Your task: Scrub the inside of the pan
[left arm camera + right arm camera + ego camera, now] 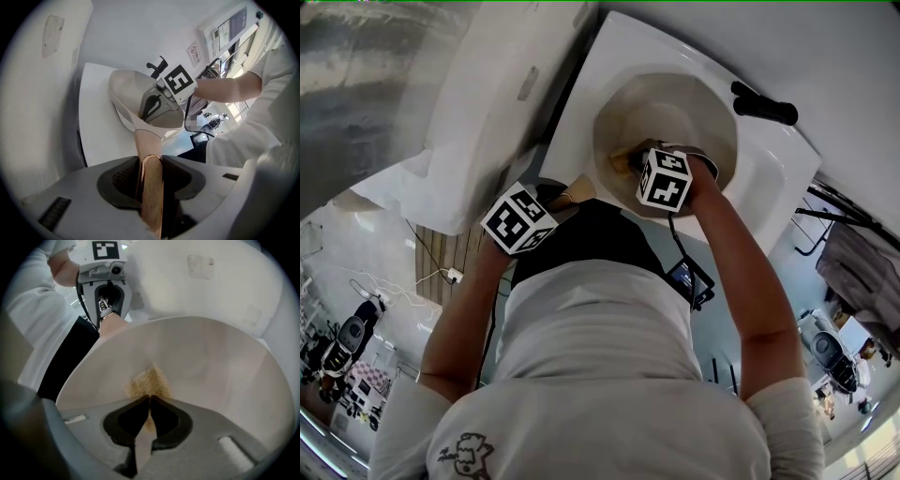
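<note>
Nearest: left gripper [151,163] pinching the handle [152,197], clamped flat on both sides, well back from the bowl. Further out, pan [133,89] held tilted, inside turned toward the right gripper [149,401]. Cannot tell whether the base rests on the counter [778,178] or hangs above it. Right tongs nearly together, nipping a thin yellow pad [147,380] by its edge, pressing it on the pan's inner face. Mid-scrub, by the look of it. Rest of the inside pale and plain; no telling residue from sheen here.

Risks from here:
- Twisting the pan in the left grip. Smooth handle, long lever, so a hard push from the pad could roll or droop it.
- Losing the pad. Held only at the jaw tips, so dragging sideways under load could pull it free or fold it.
- Scraping the inner face with bare jaw tips if the pad slides back or rolls under.
- Knocking the rim on the counter if the pan sags.
- Patchy cover. Small pad, wide bowl, far wall easy to miss.

Best bet: light pressure, short strokes, firm left clamp.
</note>
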Tool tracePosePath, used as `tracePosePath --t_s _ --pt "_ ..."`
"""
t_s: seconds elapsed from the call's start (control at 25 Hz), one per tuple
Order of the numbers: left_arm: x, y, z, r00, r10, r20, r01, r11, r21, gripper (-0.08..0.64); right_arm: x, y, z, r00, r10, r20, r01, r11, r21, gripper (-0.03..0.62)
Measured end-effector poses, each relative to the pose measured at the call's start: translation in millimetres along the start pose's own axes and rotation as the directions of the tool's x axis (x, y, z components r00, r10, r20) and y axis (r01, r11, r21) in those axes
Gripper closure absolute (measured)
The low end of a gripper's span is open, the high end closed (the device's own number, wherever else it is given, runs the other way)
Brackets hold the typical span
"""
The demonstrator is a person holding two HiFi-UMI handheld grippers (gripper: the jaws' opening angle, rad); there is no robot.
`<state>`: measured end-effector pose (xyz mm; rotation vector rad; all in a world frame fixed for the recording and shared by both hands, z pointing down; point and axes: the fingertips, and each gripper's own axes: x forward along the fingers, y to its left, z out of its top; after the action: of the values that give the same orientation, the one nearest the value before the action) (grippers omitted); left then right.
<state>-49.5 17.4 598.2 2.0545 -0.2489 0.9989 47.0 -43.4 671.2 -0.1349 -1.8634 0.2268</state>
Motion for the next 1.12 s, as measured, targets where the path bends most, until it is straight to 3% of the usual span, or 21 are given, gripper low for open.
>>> tracePosePath --t_s 0.28,0.48,0.68,0.8,0.96,1.12 --pt "1.6 -2.8 -0.2 1.0 -0.009 -0.013 0.009 1.0 -0.002 0.407 -6.3 32.4 -42.3 0.977 0.165 -0.137 -0.155 0.984 0.086 0.575" --pt "5.3 -5.4 -0.5 1.0 -0.006 -0.023 0.007 1.0 0.011 0.407 -16.4 20.3 -99.1 0.925 0.169 -0.341 -0.118 0.979 0.165 0.574" --pt "6.2 -5.2 0.8 1.0 -0.013 -0.023 0.014 1.0 0.01 0.407 -30.4 -30.9 -134.4 0.868 -0.011 -0.496 0.09 0.987 0.136 0.572" --pt "6.8 -5.3 1.1 1.0 -0.013 -0.025 0.013 1.0 0.014 0.407 -39.1 -67.1 -134.4 0.846 -0.152 -0.512 0.238 0.966 0.106 0.572" --pt "7.6 -4.0 -0.1 1.0 -0.006 -0.026 0.006 1.0 0.018 0.407 -45.4 -110.6 -108.5 0.838 -0.345 -0.423 0.41 0.909 0.071 0.572" --pt "9.3 -1.7 -2.4 1.0 0.003 -0.028 -0.003 1.0 0.018 0.407 -40.2 -123.6 -71.4 0.852 -0.442 -0.28 0.474 0.878 0.059 0.572"
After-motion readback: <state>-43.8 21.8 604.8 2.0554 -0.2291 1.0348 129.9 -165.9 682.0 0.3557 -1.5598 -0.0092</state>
